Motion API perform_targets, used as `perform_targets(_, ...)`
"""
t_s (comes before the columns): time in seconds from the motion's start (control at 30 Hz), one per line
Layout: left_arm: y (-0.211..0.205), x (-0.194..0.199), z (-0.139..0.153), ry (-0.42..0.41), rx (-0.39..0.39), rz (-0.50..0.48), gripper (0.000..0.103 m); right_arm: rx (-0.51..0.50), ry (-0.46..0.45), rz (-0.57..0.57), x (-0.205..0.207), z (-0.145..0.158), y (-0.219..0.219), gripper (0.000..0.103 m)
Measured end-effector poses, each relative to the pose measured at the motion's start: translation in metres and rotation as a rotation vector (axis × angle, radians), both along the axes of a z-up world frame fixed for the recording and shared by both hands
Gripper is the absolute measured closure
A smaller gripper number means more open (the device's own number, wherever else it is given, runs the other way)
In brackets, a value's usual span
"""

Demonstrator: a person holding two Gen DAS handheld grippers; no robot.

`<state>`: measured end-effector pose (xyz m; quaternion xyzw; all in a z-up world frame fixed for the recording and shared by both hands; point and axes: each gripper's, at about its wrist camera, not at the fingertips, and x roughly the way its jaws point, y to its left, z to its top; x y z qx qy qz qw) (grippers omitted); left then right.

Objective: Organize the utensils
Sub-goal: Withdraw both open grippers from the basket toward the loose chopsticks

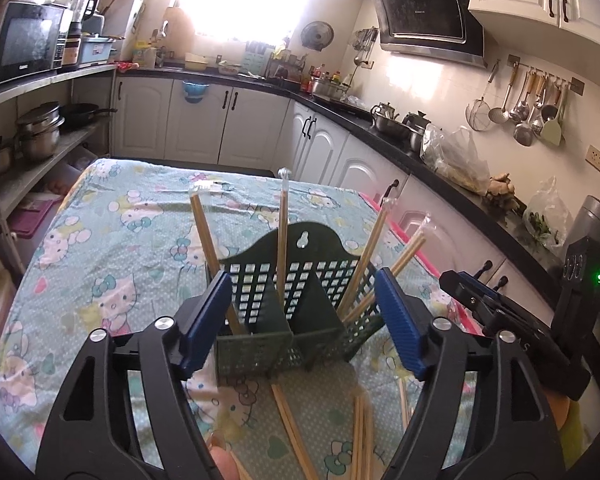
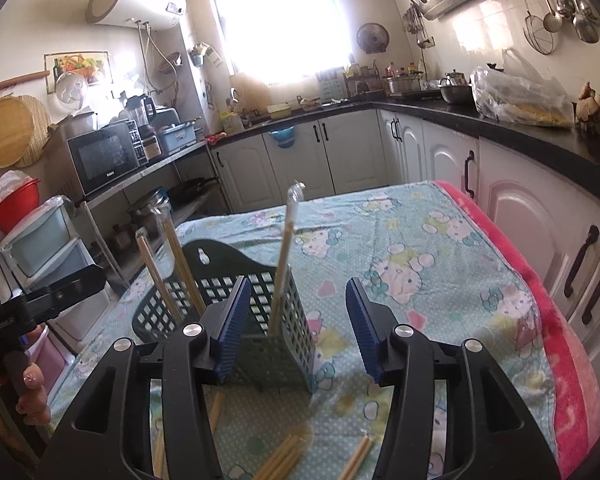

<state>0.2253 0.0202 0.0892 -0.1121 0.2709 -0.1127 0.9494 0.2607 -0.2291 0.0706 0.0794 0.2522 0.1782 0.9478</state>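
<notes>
A dark green mesh utensil basket (image 1: 300,300) with a divider stands on the table. Several wooden chopsticks (image 1: 282,232) lean upright in its compartments, some tipped with clear wrappers. More loose chopsticks (image 1: 292,432) lie flat on the cloth in front of it. My left gripper (image 1: 302,320) is open, its blue pads flanking the basket's near side without touching it. In the right wrist view the basket (image 2: 268,344) sits just ahead and slightly left. My right gripper (image 2: 296,332) is open with the basket's right corner between its fingers. Loose chopsticks (image 2: 280,456) lie under it.
The table wears a teal cartoon-cat cloth (image 1: 112,248) with a pink blanket edge (image 2: 540,280) on the right. White cabinets and a black counter (image 2: 520,136) run close along that side. A shelf with a microwave (image 2: 104,156) stands left. A hand (image 2: 28,392) holds the left gripper.
</notes>
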Motion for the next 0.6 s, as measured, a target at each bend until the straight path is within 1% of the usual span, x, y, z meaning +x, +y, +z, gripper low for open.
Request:
perform_targets(0.07,-0.001,-0.003,-0.005,0.01,0.001,0.001,0.029,0.001,0.012,0.002,-0.003,-0.004,-0.003,0.055)
perform_targets(0.2,0.0,-0.008,-0.014,0.031,-0.005,0.005,0.025,-0.014,0.03,0.011,-0.008,-0.011,-0.003,0.053)
perform_targets(0.4,0.001,-0.013,-0.025,0.056,-0.002,0.016,0.021,-0.025,0.056,0.018,-0.016,-0.022,-0.005,0.053)
perform_targets(0.6,0.0,-0.017,-0.036,0.083,0.0,0.02,0.021,-0.039,0.081,0.028,-0.024,-0.033,-0.006,0.052)
